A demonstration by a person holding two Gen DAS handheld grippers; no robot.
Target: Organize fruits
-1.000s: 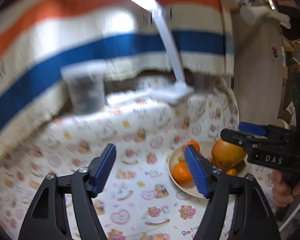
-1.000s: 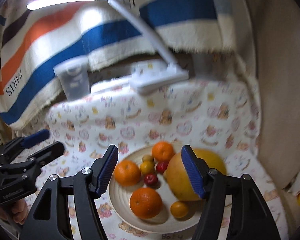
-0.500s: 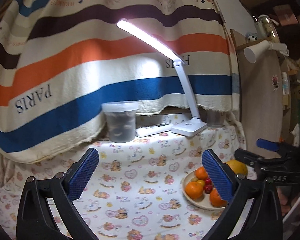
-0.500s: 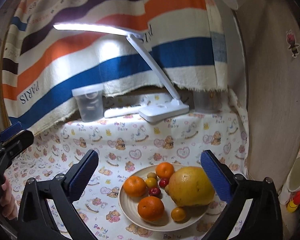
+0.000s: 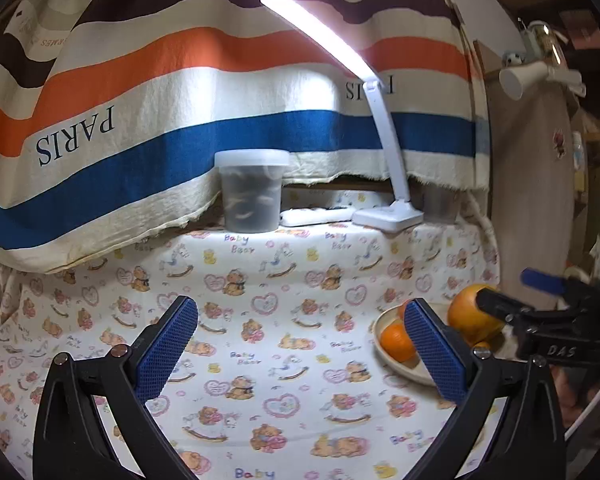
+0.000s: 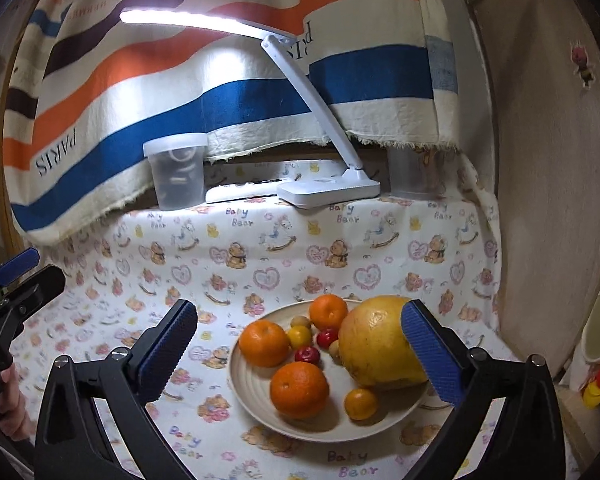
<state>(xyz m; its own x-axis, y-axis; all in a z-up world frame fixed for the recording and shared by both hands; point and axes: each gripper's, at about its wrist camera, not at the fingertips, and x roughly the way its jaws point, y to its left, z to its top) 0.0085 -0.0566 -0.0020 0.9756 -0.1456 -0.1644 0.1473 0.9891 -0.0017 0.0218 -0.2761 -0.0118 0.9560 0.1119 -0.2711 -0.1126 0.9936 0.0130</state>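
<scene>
Blue pads stand spread wide on the left gripper [image 5: 300, 356], having just been opening, with nothing between them but the printed tablecloth [image 5: 260, 320]. In this left-wrist view the plate [image 5: 384, 344] sits near the right edge, half hidden behind the gripper's right finger, with an orange [image 5: 396, 342] and part of the big grapefruit [image 5: 466, 316] showing. Far back stand a lidded plastic tub [image 5: 253, 190] and a white desk lamp [image 5: 388, 216] against a striped cloth.

From the right wrist, the right gripper [image 6: 300, 354] has also just been opening, its jaws spread and empty, hanging just near of the plate [image 6: 240, 376]. On it lie three oranges, the nearest [image 6: 299, 389] in front, the grapefruit [image 6: 374, 346] on the right, and small red, yellow and tan fruits in the middle. The grapefruit looks heavy and smooth-skinned, likely to need the full spread across its widest part. Oranges seem firm and easy to take at the sides; the tiny ones may roll or bruise.
</scene>
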